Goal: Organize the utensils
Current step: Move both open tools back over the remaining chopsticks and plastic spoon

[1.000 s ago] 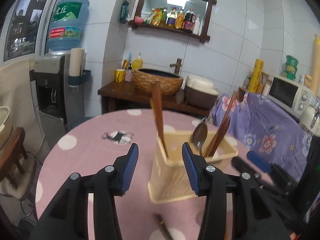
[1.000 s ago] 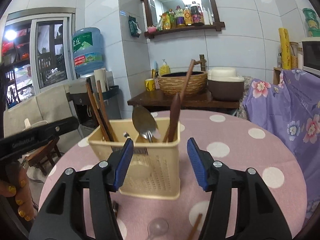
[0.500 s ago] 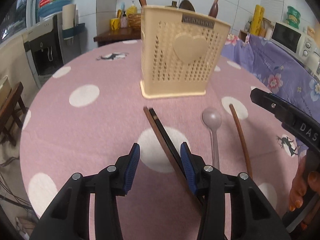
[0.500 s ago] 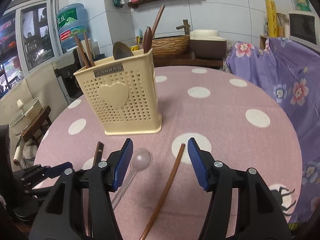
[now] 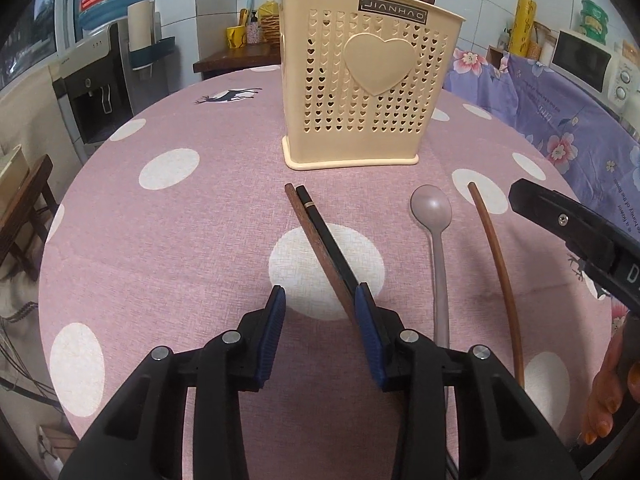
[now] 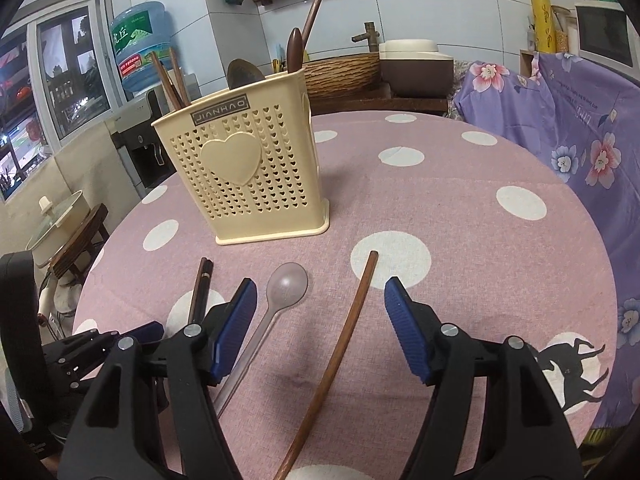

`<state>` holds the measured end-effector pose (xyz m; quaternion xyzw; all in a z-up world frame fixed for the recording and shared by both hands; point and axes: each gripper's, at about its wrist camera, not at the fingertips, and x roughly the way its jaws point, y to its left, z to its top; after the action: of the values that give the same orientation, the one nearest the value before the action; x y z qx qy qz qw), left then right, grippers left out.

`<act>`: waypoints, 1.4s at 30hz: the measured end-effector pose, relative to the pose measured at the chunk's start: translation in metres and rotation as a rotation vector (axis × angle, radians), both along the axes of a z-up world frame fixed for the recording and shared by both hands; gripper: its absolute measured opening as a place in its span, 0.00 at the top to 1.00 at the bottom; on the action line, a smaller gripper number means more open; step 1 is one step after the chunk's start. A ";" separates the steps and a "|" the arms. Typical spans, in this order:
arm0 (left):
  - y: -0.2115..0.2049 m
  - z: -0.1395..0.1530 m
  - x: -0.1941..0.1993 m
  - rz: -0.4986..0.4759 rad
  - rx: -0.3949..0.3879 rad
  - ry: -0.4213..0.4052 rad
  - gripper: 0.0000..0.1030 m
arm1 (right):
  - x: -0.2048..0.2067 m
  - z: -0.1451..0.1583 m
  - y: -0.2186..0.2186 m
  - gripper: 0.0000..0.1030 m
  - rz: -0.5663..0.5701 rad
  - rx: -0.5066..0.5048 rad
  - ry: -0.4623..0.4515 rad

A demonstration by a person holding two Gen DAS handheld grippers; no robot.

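On the pink dotted worktop [image 5: 168, 240], a pair of chopsticks [image 5: 320, 236], a clear spoon [image 5: 434, 220] and a single brown stick [image 5: 494, 252] lie just before the cream holder [image 5: 360, 92]. The left tool [image 5: 319, 300], narrowing and empty, sits beside the pair and may catch only one. The right tool [image 6: 320, 300], widening, straddles the single stick [image 6: 352, 312] untouched. Only the right view shows the utensils already standing in the holder [image 6: 248, 184].
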<state>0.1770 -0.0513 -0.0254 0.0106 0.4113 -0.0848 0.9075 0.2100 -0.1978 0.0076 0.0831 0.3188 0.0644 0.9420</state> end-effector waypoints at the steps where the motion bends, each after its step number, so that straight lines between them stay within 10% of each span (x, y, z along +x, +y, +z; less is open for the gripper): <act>1: 0.002 0.000 0.000 0.004 -0.001 0.000 0.64 | 0.000 -0.001 0.000 0.34 0.000 -0.001 0.003; 18: 0.019 0.003 0.006 0.025 -0.103 0.022 0.68 | 0.017 -0.011 0.033 0.34 0.044 -0.042 0.104; 29: 0.001 -0.003 0.009 -0.009 0.017 0.001 0.74 | 0.015 -0.014 0.027 0.34 0.022 -0.052 0.122; 42: 0.042 -0.001 0.021 0.022 -0.055 0.043 0.83 | 0.039 -0.027 0.057 0.34 0.095 -0.084 0.222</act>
<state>0.1977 -0.0094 -0.0266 -0.0208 0.4286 -0.0863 0.8991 0.2490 -0.1408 -0.0195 0.0351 0.4272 0.0857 0.8994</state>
